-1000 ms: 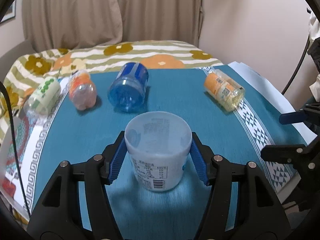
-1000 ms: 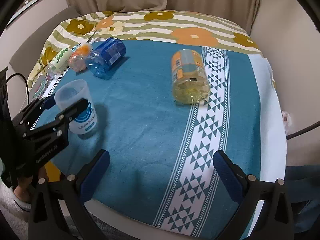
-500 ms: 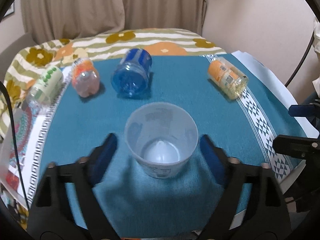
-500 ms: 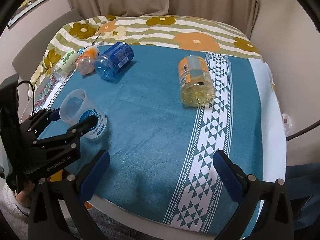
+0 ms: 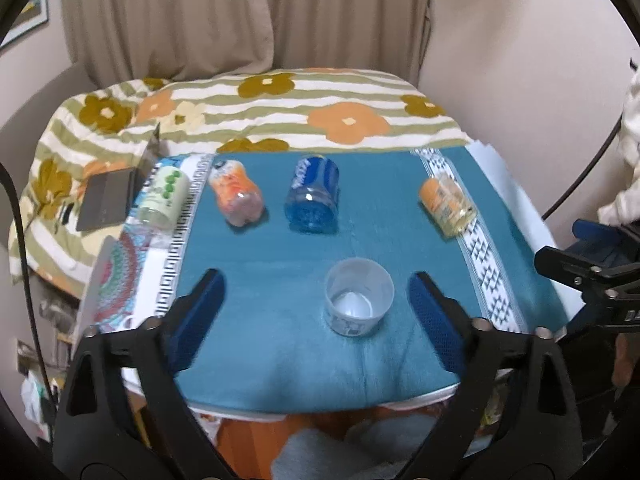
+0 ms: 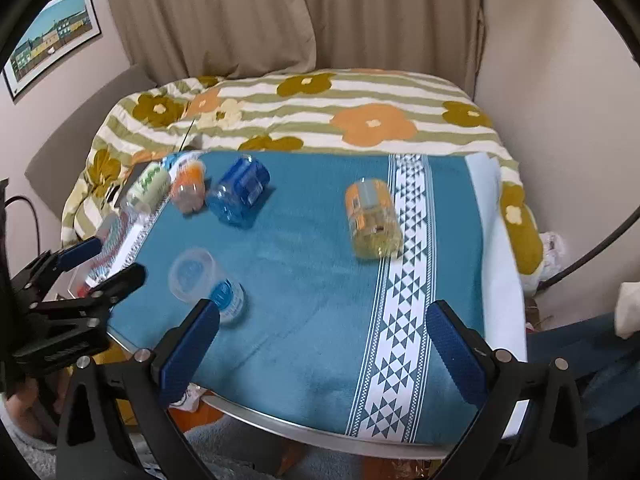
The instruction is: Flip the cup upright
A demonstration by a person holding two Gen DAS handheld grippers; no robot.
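A translucent white plastic cup (image 5: pixel 357 300) with a blue label stands upright, mouth up, on the teal cloth (image 5: pixel 280 248) near the table's front edge. It also shows in the right wrist view (image 6: pixel 204 284). My left gripper (image 5: pixel 316 312) is open and empty, pulled back above and in front of the cup, with its blue pads apart on either side. My right gripper (image 6: pixel 320 344) is open and empty over the front edge, to the right of the cup. The left gripper also shows at the left of the right wrist view (image 6: pixel 96 264).
Several bottles lie on their sides at the back: a green-labelled one (image 5: pixel 162 196), an orange one (image 5: pixel 238 196), a blue one (image 5: pixel 314 196) and a yellow one with an orange label (image 5: pixel 448 204). A floral bedspread (image 5: pixel 280 108) lies behind. The table's front edge (image 5: pixel 320 408) is close below.
My left gripper opened, let go of the upright cup, and drew back and up from it. The right gripper also rose and pulled back. The cup stays standing.
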